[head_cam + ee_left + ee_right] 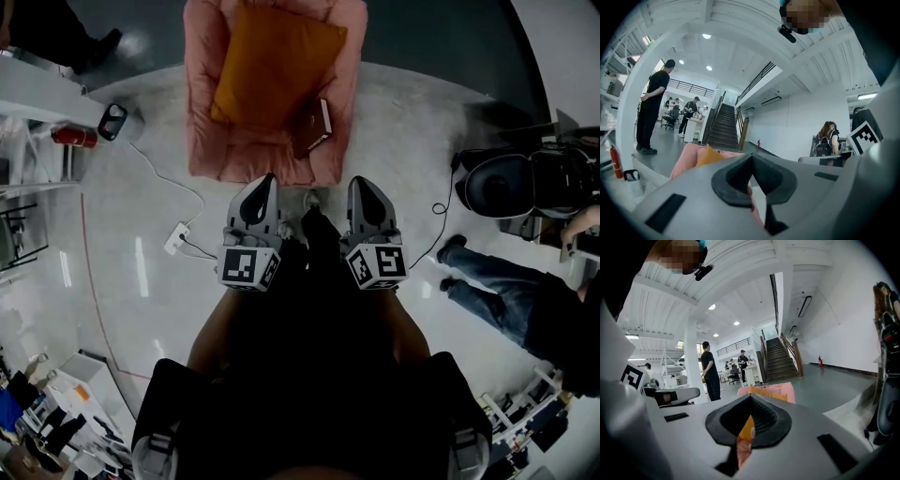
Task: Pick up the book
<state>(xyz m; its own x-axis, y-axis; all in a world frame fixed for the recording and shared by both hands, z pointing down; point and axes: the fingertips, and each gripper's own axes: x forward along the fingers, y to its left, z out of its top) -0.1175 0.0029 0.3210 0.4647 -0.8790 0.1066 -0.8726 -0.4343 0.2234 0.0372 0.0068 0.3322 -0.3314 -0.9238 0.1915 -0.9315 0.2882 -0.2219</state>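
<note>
The left tongs (pixel 266 180) and the right tongs (pixel 360 182), smooth grey plastic, are both pressed together and hold nothing. Just ahead of them stands a soft pink armchair (pixel 202 103) with a plump orange cushion (pixel 272 66). The flat dark book (pixel 314 127) lies on its seat, beside the cushion. The pale floor (pixel 141 281) is glossy, and a white power strip (pixel 176 239) lies left of the left tongs.

Orange cushion (pixel 272 61), pink armchair (pixel 208 141), dark brown book (pixel 313 127).

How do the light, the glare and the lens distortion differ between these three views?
Head view: the person's body is nearly black, pale glare streaks lie on the glossy pale floor, and the edges curve. Left gripper view and right gripper view: strong fisheye bending, black corners and bright round ceiling lamps; the pink padded armchair looks fairly sharp.
</note>
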